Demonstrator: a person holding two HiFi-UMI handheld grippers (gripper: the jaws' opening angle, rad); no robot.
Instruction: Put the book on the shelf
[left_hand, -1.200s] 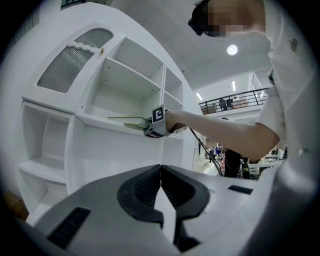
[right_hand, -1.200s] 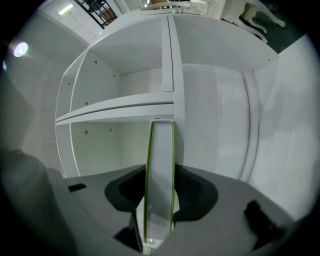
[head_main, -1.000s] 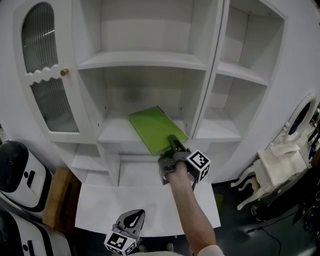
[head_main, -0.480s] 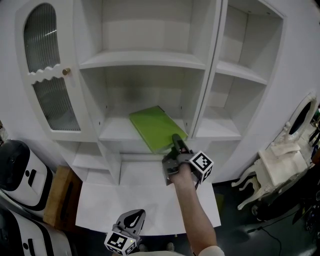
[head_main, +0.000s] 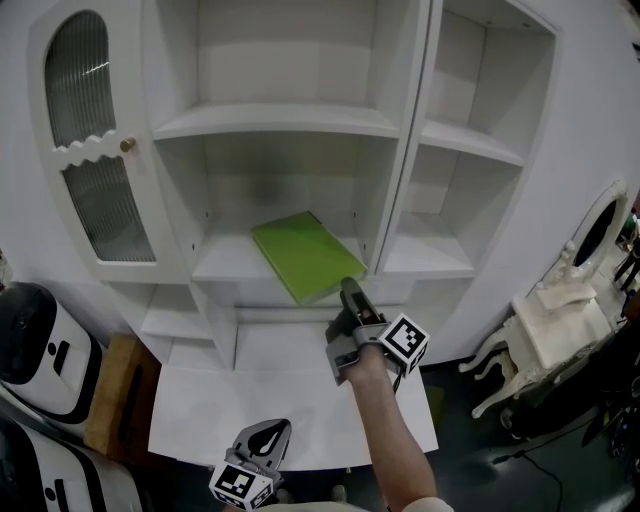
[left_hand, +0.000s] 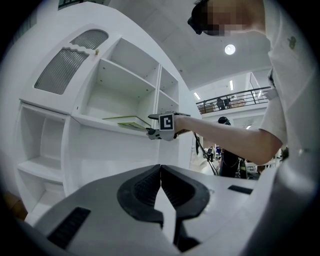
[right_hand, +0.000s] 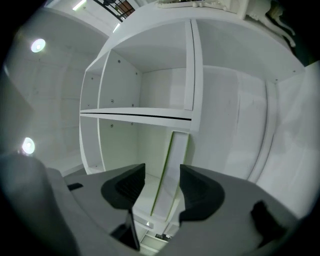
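Door (head_main: 88, 150) with ribbed glass and a small knob fronts the left bay of the white cabinet (head_main: 420, 150). Low in the head view, close to the person's body, the left gripper (head_main: 268, 430) is held level and points toward the cabinet over the front edge of the white ledge (head_main: 200, 410). Its jaws are pressed together with nothing between them.

Up and to the right, the green book (head_main: 300, 255) lies flat on the middle shelf (head_main: 222, 264) of the centre bay. It is turned at an angle, and its near corner juts a little past the shelf's front edge.

Just beside that corner is the right gripper (head_main: 350, 290), tipped slightly upward toward the shelf. Its jaws have just been opening and stand wide apart. In the right gripper view the book's pale page edge shows in the gap ahead of them, and neither pad presses on it. The marker cube (head_main: 404, 343) sits on the gripper's right side. The bare forearm (head_main: 385, 430) stretches almost straight from the bottom of the frame up to the gripper; the left gripper view shows the same arm extended level to the shelf edge.

Far right, on the dark floor, stands an ornate white chair (head_main: 545, 325).
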